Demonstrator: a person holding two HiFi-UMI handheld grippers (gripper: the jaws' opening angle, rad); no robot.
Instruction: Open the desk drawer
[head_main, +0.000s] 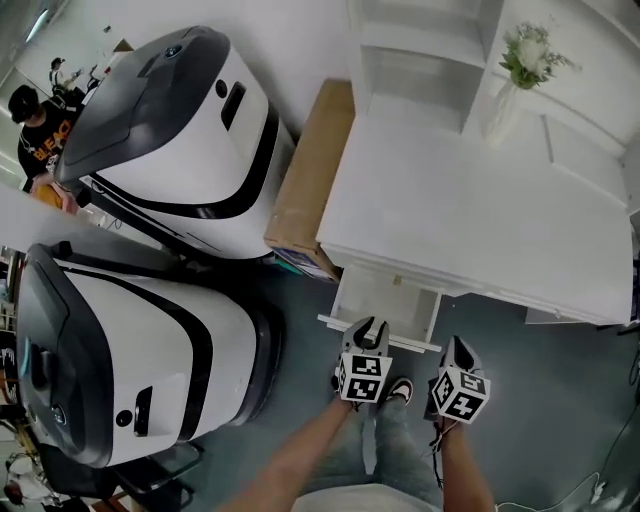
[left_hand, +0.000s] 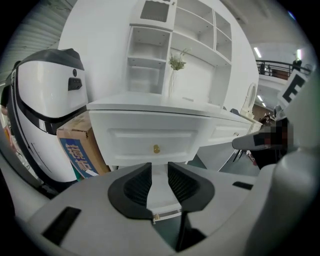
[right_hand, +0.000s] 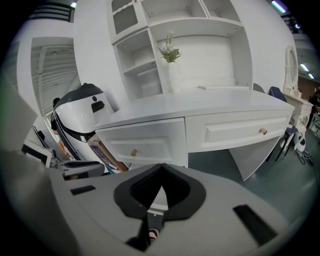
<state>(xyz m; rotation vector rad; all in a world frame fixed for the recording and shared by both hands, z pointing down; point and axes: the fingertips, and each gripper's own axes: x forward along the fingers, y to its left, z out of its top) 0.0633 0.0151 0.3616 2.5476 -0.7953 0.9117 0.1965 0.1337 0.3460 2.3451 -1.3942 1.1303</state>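
The drawer (head_main: 385, 297) sticks out under the desk (head_main: 480, 215) front, a box (head_main: 308, 185) stands at the desk's left, a vase (head_main: 503, 112) on top behind

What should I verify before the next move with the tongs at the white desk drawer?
1. The white desk drawer is out of the desk: ok, it stands partly pulled out.
2. The left tongs are open: ok, the jaws are apart with nothing between them.
3. The small gold knob is between the left jaws: not ok, it sits ahead of the gap and above it.
4. The right tongs are free: ok, they are shut and empty, to the right of the drawer.
5. The drawer is at its full travel: cannot tell.
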